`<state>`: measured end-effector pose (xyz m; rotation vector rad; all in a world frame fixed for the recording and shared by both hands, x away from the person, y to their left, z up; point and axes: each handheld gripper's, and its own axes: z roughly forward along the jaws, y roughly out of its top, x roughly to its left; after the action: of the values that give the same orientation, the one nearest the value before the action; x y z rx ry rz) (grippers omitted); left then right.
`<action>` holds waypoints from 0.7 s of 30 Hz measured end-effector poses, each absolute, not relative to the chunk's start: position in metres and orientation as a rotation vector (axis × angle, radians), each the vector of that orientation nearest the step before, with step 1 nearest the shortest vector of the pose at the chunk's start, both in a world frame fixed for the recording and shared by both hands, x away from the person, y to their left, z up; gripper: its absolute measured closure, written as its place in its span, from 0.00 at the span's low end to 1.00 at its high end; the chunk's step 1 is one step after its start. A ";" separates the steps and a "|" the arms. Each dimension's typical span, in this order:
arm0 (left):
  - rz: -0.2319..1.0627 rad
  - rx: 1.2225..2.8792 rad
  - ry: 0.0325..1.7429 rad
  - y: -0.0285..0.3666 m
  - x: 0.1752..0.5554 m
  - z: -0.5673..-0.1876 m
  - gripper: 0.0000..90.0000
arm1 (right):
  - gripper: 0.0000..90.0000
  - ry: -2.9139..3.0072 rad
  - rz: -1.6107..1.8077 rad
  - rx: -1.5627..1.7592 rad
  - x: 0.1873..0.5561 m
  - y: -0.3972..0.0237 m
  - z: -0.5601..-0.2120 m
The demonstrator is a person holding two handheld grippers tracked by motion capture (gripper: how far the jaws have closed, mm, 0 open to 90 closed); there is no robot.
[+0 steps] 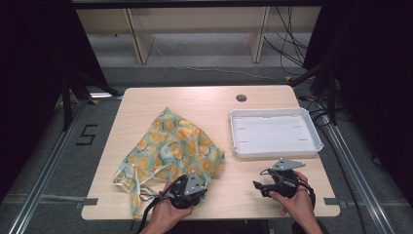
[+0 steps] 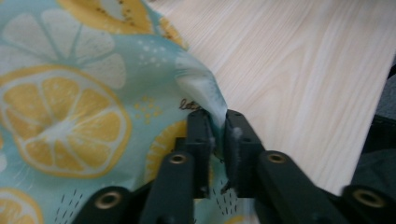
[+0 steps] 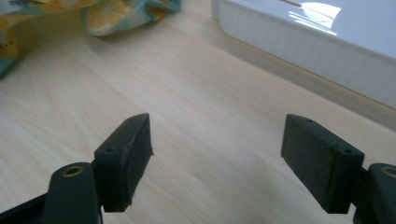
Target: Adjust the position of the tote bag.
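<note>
High view: a lemon-print cloth (image 1: 170, 151) lies crumpled and partly spread on the left half of the wooden table (image 1: 204, 105), with a white tray (image 1: 275, 131) to its right, apart from it. The left gripper (image 1: 195, 183) sits at the cloth's near right edge; in the left gripper view its jaws are pressed together on a raised fold of the fabric edge (image 2: 205, 93), pinching it. The right gripper (image 1: 265, 187) rests near the table's front edge, just in front of the tray; in the right gripper view its jaws stand spread wide with bare table between them, holding nothing. Judgement: work is at an early stage. One edge of the cloth is secured, but the cloth remains unfolded and rumpled, and the tray holds nothing. Lifting, straightening or folding, and any placing in the tray, are still outstanding.
</note>
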<state>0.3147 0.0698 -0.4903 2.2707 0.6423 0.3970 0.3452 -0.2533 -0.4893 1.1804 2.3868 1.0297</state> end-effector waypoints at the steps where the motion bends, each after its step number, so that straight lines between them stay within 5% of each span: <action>1: 0.369 2.253 0.650 0.068 0.313 -0.488 0.82 | 0.28 2.384 1.039 1.189 0.344 -0.252 -0.489; 7: 0.317 2.182 0.682 0.095 0.304 -0.453 0.54 | 0.28 2.409 1.108 1.167 0.340 -0.241 -0.484; 13: 0.434 2.162 0.764 0.148 0.321 -0.429 0.49 | 0.28 2.442 1.132 1.112 0.337 -0.225 -0.482; 21: 0.576 2.112 1.174 0.243 0.365 -0.442 0.44 | 0.28 2.517 1.210 1.034 0.330 -0.192 -0.479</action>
<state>0.3645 0.2425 -0.4416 2.1118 1.1744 0.5760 0.3303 -0.1918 -0.4794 1.0338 2.5172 1.2105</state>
